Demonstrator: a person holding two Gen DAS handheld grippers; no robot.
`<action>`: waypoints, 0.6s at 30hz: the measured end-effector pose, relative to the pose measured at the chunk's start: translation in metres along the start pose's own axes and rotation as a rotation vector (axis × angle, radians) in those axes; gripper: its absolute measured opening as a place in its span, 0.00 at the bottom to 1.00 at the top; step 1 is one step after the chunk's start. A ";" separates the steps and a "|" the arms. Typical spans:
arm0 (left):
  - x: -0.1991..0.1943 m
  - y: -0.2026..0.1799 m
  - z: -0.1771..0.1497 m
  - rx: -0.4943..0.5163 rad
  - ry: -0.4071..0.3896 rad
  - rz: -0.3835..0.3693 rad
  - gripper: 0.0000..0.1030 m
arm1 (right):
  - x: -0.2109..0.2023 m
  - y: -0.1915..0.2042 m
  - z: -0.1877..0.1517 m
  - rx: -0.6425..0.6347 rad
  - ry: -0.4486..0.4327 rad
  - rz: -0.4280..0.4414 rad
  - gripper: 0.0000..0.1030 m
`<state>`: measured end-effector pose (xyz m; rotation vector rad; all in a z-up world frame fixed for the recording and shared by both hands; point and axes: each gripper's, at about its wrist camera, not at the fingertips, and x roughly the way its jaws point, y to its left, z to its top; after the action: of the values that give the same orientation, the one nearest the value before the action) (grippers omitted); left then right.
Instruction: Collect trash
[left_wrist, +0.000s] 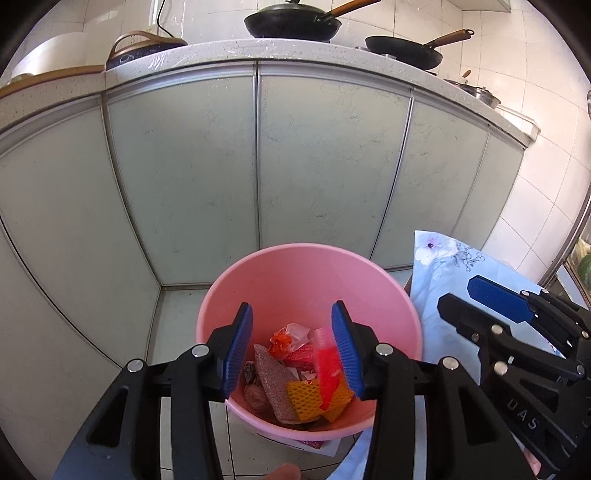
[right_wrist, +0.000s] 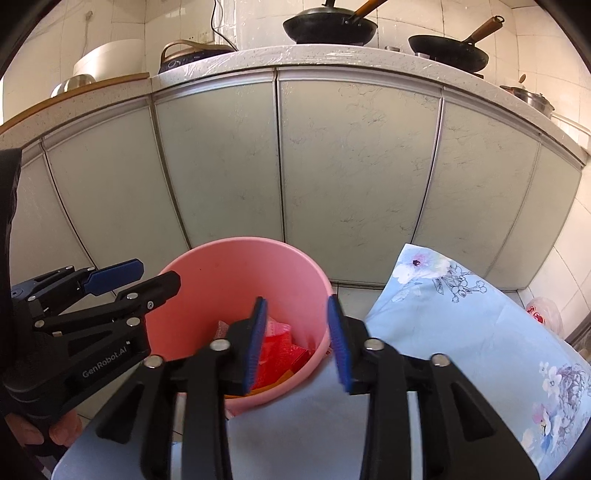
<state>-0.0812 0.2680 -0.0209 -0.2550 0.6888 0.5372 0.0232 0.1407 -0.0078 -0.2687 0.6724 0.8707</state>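
A red plastic wrapper (left_wrist: 328, 369) is seen in the mouth of the pink bucket (left_wrist: 399, 295), blurred and lying against the inner pad of the left gripper (left_wrist: 293, 352), whose jaws are spread wide; whether the wrapper is clinging to that pad or merely lies behind it cannot be told, but it is not being pinched. The wrapper is judged to be very light, thin and limp, likely to crumple and to slip or cling rather than resist; if it had to be taken again, a bunched fold near its middle would be the place to pinch, not a loose edge. The bucket is stood on the floor in front of the cabinet doors (left_wrist: 325, 158) and is partly filled: an orange-and-clear plastic bag (left_wrist: 290, 338), a brown gritty sheet (left_wrist: 271, 380), a yellow foam net (left_wrist: 304, 397) and red packaging (left_wrist: 299, 356) are piled at the bottom, all of it soft, light rubbish. The right gripper (right_wrist: 297, 341) is held over the near rim of the bucket with its jaws also spread apart and nothing between them. A flowered blue cloth (right_wrist: 480, 325) is draped just beside the bucket on the right side.
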 end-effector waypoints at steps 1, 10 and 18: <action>-0.003 -0.002 0.001 0.002 -0.006 -0.001 0.46 | -0.003 -0.001 -0.001 0.003 -0.007 0.001 0.42; -0.030 -0.016 0.005 0.034 -0.053 -0.015 0.56 | -0.028 -0.002 -0.007 0.013 -0.035 0.003 0.42; -0.052 -0.028 0.006 0.044 -0.084 -0.035 0.56 | -0.049 -0.008 -0.016 0.038 -0.049 0.000 0.42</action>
<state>-0.0963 0.2274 0.0193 -0.2020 0.6126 0.4958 0.0002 0.0974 0.0110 -0.2132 0.6426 0.8609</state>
